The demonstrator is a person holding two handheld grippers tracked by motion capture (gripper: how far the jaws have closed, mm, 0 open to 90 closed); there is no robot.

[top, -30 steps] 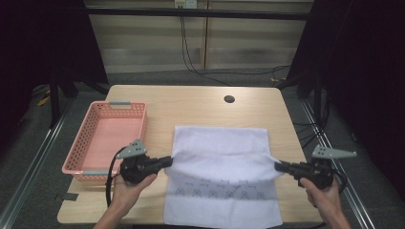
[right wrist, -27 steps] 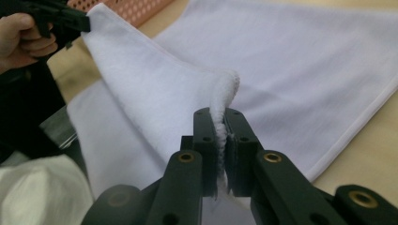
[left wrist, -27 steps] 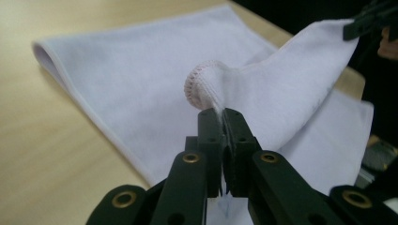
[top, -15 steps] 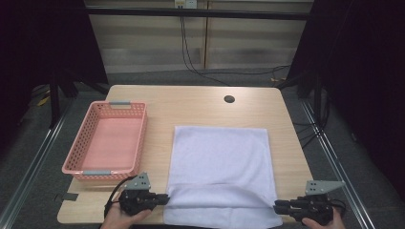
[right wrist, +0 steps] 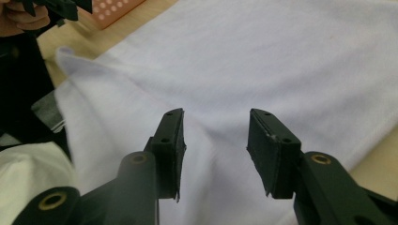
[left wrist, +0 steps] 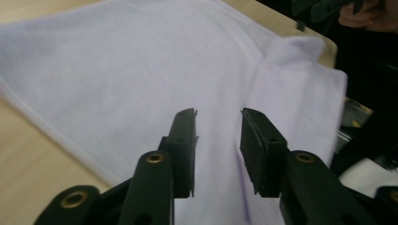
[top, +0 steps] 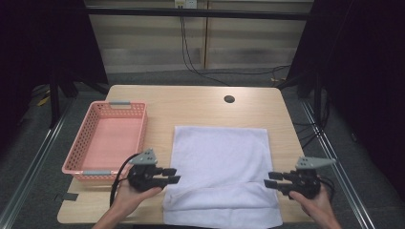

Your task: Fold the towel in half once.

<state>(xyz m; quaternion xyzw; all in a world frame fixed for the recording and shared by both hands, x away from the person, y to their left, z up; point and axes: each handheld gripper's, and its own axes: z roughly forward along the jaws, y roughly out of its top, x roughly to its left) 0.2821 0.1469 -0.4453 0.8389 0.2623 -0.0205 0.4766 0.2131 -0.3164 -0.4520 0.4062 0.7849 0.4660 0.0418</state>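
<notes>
On the wooden table [top: 200, 102], the white towel [top: 222, 162] is lying flat with its near part folded over, overhanging the front edge. The left gripper [top: 171, 175] and right gripper [top: 268, 179], jaws just opening and released, are flanking it; nothing between them. A pink basket [top: 107, 140] is sitting left, unobstructing.

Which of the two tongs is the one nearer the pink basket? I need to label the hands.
The left tongs: they sit just off the basket's near corner, while the right tongs are across the white towel.
</notes>
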